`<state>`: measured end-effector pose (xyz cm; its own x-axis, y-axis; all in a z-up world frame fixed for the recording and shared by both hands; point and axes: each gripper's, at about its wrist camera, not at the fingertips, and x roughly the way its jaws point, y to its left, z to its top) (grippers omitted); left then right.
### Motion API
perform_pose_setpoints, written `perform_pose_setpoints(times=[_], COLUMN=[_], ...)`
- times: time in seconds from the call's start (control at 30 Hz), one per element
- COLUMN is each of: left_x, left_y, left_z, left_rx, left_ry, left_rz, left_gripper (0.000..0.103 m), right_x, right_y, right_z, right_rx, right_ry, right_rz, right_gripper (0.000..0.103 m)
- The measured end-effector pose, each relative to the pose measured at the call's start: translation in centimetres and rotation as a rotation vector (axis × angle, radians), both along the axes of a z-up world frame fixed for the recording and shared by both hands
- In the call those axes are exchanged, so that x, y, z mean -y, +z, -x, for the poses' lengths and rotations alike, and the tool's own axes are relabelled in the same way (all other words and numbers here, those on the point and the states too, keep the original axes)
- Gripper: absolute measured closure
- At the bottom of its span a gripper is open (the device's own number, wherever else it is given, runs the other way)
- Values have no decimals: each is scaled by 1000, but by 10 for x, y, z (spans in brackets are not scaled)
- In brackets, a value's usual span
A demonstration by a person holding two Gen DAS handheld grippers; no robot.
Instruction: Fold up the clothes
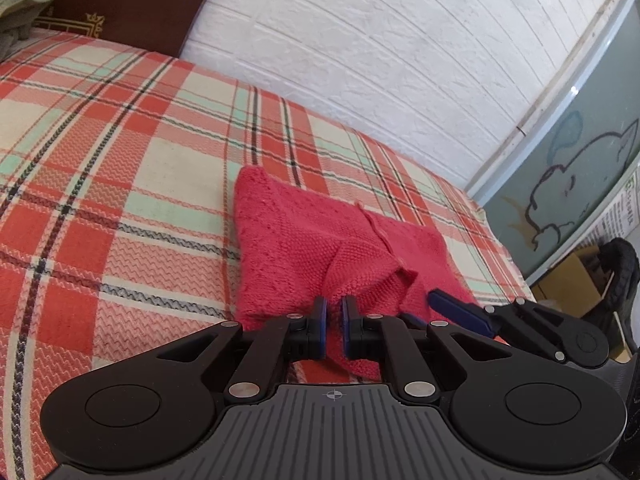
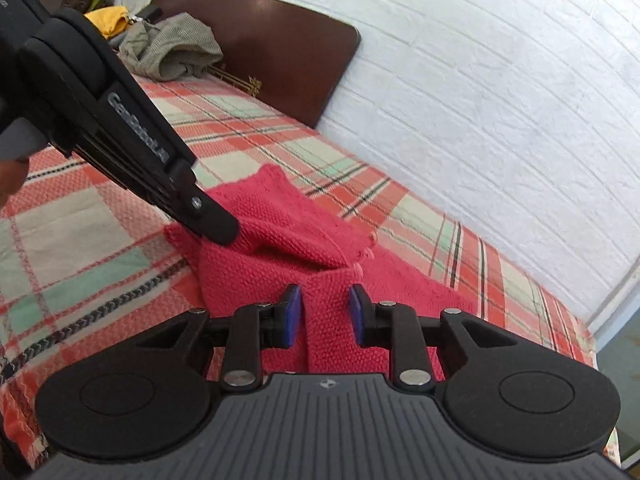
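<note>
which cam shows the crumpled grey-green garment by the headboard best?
Right wrist view: the crumpled grey-green garment lies whole against the dark brown headboard. Left wrist view catches only a sliver at its top-left edge.

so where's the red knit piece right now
The red knit piece lies on the plaid bedsheet near the white brick wall, with its near edge between both grippers' fingers in both wrist views.

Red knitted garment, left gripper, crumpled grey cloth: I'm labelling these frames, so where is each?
Red knitted garment (image 1: 280, 232): left wrist view, flat knitted panel.
Left gripper (image 1: 334, 312): left wrist view, between its fingertips.
Crumpled grey cloth (image 2: 176, 50): right wrist view, middle of the heap.
</note>
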<state>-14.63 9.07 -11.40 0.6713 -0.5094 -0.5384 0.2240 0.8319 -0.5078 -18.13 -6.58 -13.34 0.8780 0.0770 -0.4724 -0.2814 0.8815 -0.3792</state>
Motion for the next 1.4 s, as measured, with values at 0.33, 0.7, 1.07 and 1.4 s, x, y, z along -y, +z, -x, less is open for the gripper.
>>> perform_pose_setpoints(times=[0.33,0.7,1.07,1.4], left_x=[4,33,107,124], left_y=[0,44,25,5], left_z=[0,31,13,4], left_rx=[-8,176,249,226], left_ry=[-23,-245,-452,-452], left_rz=[-15,-168,-285,-238], left_gripper=[79,67,63,51], right_x=[64,130,138,118], right_y=[10,13,28,21], right_z=[-11,-20,-29,-29], right_rx=[-87,-206,-197,-247], right_ry=[-178,-177,-143,-147], right_rz=[-373,-933,-953,-782], right_gripper=[97,97,97,93])
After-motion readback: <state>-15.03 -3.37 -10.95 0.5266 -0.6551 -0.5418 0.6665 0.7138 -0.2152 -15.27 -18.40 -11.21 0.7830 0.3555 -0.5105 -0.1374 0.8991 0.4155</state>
